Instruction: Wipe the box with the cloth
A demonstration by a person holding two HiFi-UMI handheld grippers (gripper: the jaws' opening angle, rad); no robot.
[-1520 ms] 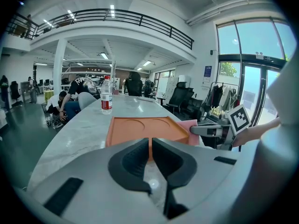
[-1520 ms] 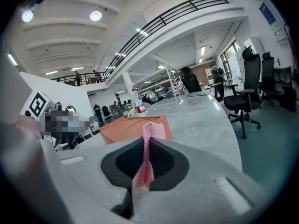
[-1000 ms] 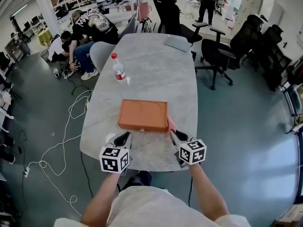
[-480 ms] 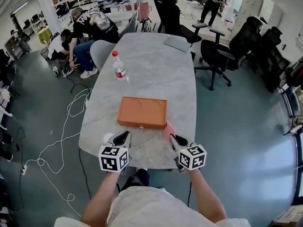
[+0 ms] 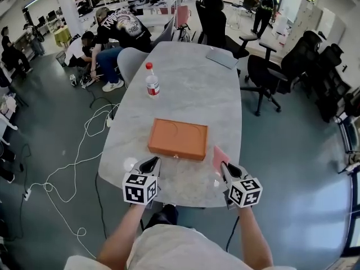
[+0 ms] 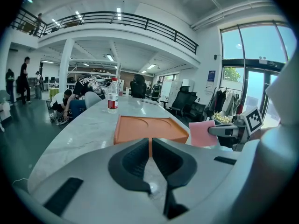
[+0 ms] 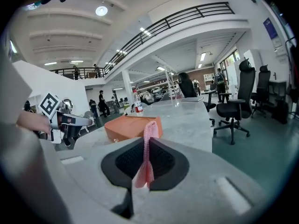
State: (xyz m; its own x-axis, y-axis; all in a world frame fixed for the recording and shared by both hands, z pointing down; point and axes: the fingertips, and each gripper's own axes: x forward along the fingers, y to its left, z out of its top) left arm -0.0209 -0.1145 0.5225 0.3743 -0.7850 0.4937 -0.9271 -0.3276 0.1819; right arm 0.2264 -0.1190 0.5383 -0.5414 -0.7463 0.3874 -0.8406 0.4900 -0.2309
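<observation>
Since the pink cloth point(image 5: 219, 157) is pinched upright btw. the fingers of the right gripper point(image 5: 226, 169) and no contact w/ the box point(image 5: 178, 139) is seen, the step is judged to be the approach, i.e. wiping not yet begun. The cloth is held just beside the box's near right corner, off the lid. In the right gripper view it is seen edge-on, clamped along its lower part. The fingers of the left gripper point(image 5: 150, 163) are closed on nothing, as shown in the left gripper view, and are held over the bench point(image 5: 191, 83) just short of the box's near left edge.

Next, the cloth prob. needs to be carried over the lid and lowered so that a flat part, not the edge, is pressed on the surface, then drawn across. The box could be steadied by the left gripper, since sliding on the smooth bench is a risk.

The box is flat, rectangular, orange-brown, lid closed, w/ two shallow curved recesses on top and a small pale clasp at the front. It is set near the bench's near end, approx. centred. A water bottle point(image 5: 151, 81) stands well beyond it.
</observation>
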